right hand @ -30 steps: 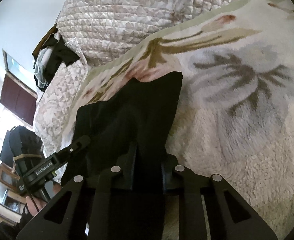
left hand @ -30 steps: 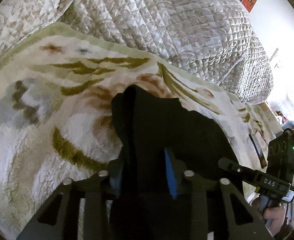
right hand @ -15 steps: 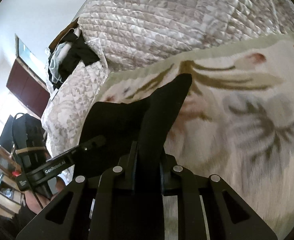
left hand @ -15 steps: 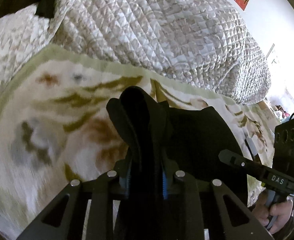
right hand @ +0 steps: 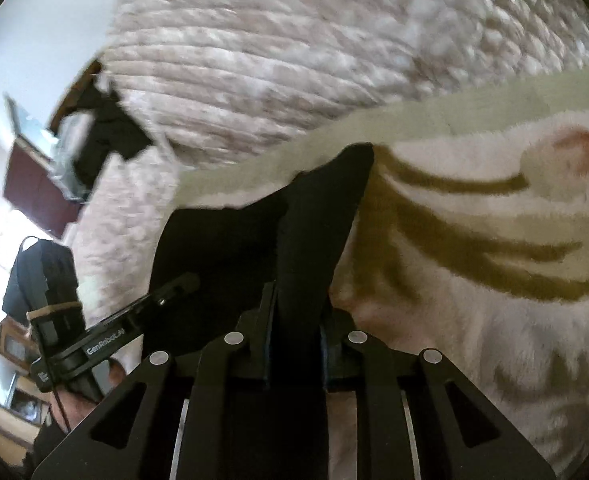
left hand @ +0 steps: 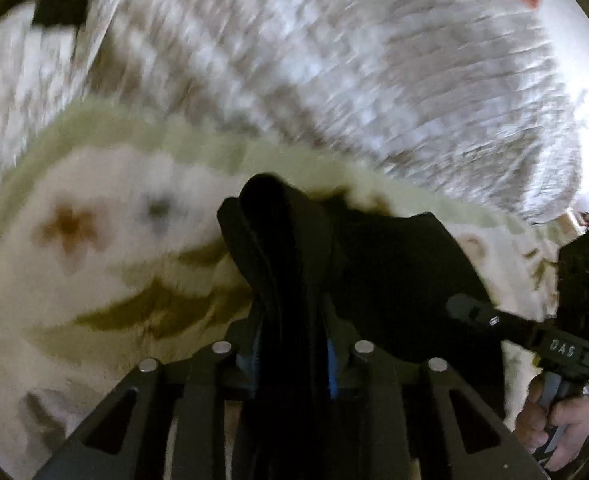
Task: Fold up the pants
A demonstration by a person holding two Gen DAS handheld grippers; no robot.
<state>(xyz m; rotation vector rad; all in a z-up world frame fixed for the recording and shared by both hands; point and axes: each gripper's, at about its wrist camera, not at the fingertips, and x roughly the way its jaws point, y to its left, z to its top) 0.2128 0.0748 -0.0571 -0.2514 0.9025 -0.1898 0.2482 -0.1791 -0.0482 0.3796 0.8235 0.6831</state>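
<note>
Both tongs are busy here: the left tongs are clamped on a bunched edge of the black pants, and the right tongs are pinched tight on another corner of the same cloth, which stands up in a peak. The pants hang between the two grips, draped over the floral fleece blanket on the bed, with the rest of the cloth lying slack on it. The risk, as I read it: the left grip holds several stacked layers, and one could slip free if the hands pull apart too hard, spoiling the fold. Both views are smeared, so the seams can't be read. Room-wise there's open blanket on either side, but the quilted bedspread heaps up just beyond the blanket's green border – little space forward
</note>
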